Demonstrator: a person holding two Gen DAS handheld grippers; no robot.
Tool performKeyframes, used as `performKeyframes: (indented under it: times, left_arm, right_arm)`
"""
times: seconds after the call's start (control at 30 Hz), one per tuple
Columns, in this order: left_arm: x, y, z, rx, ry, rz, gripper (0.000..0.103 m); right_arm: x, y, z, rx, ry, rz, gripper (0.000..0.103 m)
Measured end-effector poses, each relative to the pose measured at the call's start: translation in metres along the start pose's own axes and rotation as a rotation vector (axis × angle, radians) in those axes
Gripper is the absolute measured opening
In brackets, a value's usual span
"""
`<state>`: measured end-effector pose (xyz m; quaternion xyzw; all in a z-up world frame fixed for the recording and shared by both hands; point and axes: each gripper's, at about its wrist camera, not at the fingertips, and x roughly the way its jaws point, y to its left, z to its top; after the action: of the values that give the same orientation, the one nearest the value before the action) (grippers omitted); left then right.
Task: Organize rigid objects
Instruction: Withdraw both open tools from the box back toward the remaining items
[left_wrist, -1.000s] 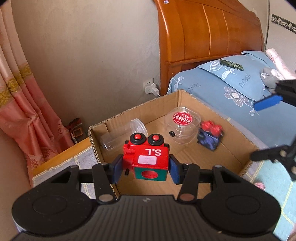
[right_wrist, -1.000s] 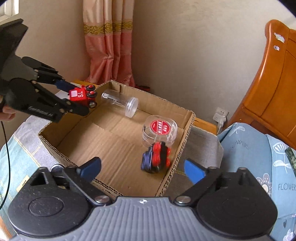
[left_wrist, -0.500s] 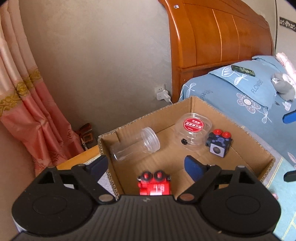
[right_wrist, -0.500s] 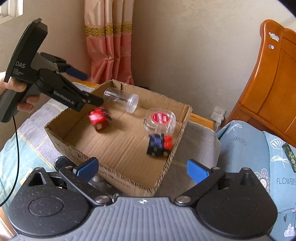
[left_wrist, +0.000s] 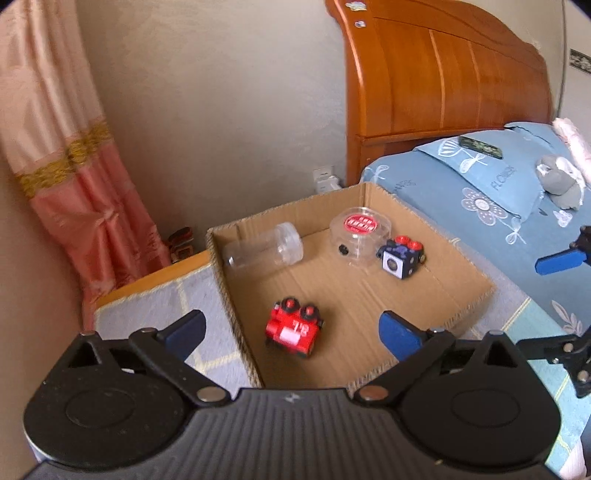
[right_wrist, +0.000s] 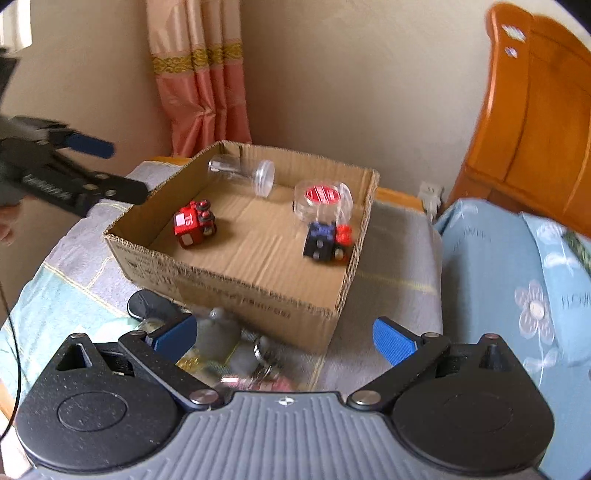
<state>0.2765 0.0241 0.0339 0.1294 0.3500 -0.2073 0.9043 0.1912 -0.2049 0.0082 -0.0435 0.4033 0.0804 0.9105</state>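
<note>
Left wrist view: left gripper jaws just opened wide, empty, above red toy car lying in cardboard box. Right gripper jaws wide, empty.

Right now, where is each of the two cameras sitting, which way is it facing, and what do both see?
Left wrist: sits on the left hand-held gripper, angled down into the cardboard box; its open blue fingers show, just opened, nothing between.
Right wrist: sits on the right hand-held gripper, looking down from the box's other side; its open fingers show.
Shared: the box, red toy, clear jar, red-lidded tub, dark cube toy, and each other's gripper.
</note>
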Motion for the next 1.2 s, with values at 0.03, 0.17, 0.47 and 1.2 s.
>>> performKeyframes:
  times: [0.03,0.17,0.47,1.2]
  left_arm:
    - [-0.005,-0.003,-0.005,-0.008,-0.002,0.014,0.1]
    - [-0.021,-0.014,-0.029,-0.036,-0.023,0.02,0.101]
    - [-0.04,-0.048,-0.082,-0.134,-0.039,0.021,0.102]
    - [-0.035,-0.109,-0.11,-0.119,0.046,0.047,0.102]
  right_arm:
    - [0.0,0.001,-0.004,0.007,-0.004,-0.016,0.103]
    - [-0.005,0.005,-0.024,0.048,-0.031,-0.065,0.103]
    - [0.013,0.001,-0.074,0.187,0.044,-0.106,0.103]
    - [0.03,0.011,-0.116,0.135,0.108,-0.113,0.103]
